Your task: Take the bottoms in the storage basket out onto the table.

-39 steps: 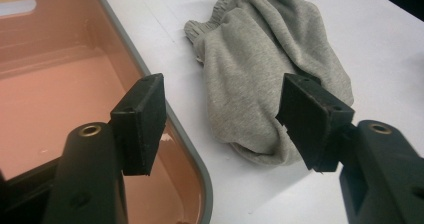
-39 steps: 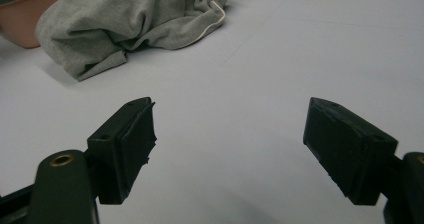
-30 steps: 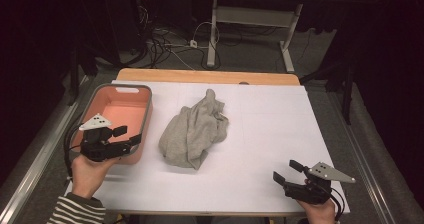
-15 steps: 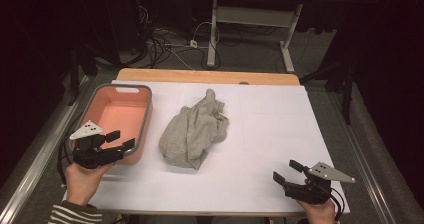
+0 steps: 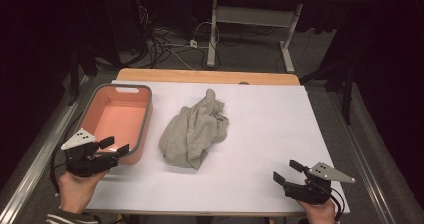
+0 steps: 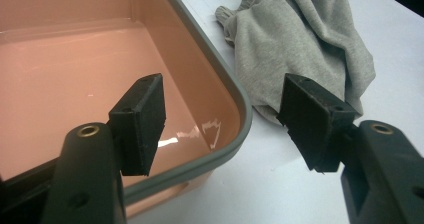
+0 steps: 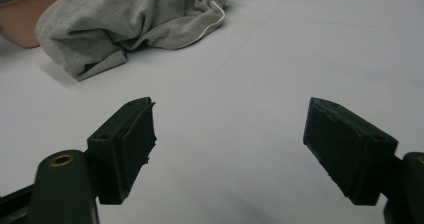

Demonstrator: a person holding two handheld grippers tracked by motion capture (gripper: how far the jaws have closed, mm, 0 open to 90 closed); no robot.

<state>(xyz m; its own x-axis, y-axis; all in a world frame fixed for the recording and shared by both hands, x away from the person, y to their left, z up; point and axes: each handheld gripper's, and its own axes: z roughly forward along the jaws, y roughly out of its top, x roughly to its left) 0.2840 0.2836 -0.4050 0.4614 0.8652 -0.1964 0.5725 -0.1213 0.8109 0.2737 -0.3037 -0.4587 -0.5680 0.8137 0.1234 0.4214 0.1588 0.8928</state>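
A crumpled grey garment (image 5: 194, 130) lies in a heap near the middle of the white table top (image 5: 270, 129). Left of it stands an empty salmon-pink bin (image 5: 118, 119) with a grey rim. My left gripper (image 5: 115, 146) hovers at the bin's near right corner, open, with nothing between its jaws. In the left gripper view the bin (image 6: 90, 74) lies ahead on the left and the garment (image 6: 305, 44) on the right. My right gripper (image 5: 286, 170) rests open near the table's front right edge. In the right gripper view the garment (image 7: 130, 19) lies well ahead.
A wooden strip (image 5: 205, 76) runs along the table's far edge. Beyond it stand a white desk frame (image 5: 250, 19) and loose cables (image 5: 170, 44) on the dark floor. A metal rail (image 5: 35, 159) lines the left side.
My left gripper has drawn back toward the near left, from over the bin's front part to its near right corner. The right gripper and the garment have stayed put.
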